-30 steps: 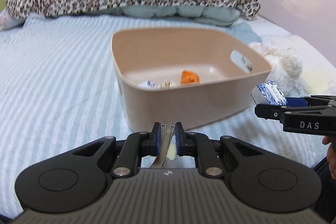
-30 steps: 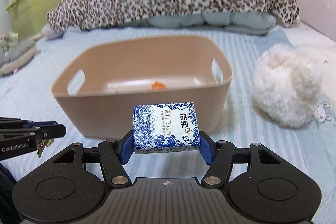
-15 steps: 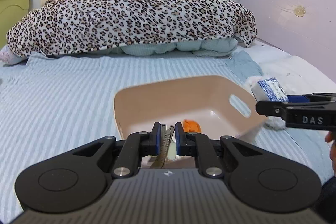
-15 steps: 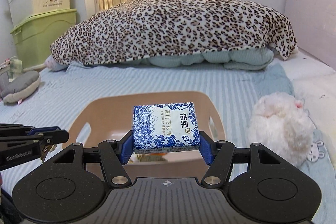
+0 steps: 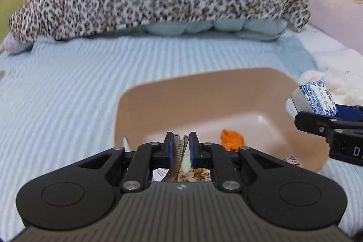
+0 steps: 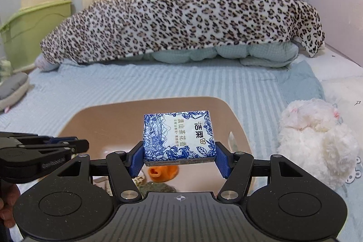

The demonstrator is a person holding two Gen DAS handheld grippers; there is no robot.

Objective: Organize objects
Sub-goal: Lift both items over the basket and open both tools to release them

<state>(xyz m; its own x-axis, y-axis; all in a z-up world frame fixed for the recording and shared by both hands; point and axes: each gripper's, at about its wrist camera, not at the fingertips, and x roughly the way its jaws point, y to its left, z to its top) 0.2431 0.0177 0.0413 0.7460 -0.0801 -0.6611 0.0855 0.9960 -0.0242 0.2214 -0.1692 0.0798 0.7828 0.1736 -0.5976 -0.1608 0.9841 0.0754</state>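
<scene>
A beige plastic bin (image 5: 204, 92) sits on the striped bed; it also shows in the right wrist view (image 6: 109, 119). An orange item (image 5: 232, 140) and small packets lie in it. My left gripper (image 5: 181, 146) is shut on a thin grey metal clip (image 5: 178, 159) and hovers over the bin's near side. My right gripper (image 6: 179, 159) is shut on a blue-and-white tissue pack (image 6: 179, 140), held above the bin. The tissue pack (image 5: 317, 96) also shows at the right edge of the left wrist view.
A leopard-print blanket (image 6: 181, 17) is piled at the bed's far end. A white plush toy (image 6: 317, 140) lies right of the bin. Green and beige storage boxes (image 6: 34, 22) stand at the left. A grey slipper-like item (image 6: 11, 90) lies at the left edge.
Both grippers rose and moved forward from in front of the bin to above its opening, each keeping its object.
</scene>
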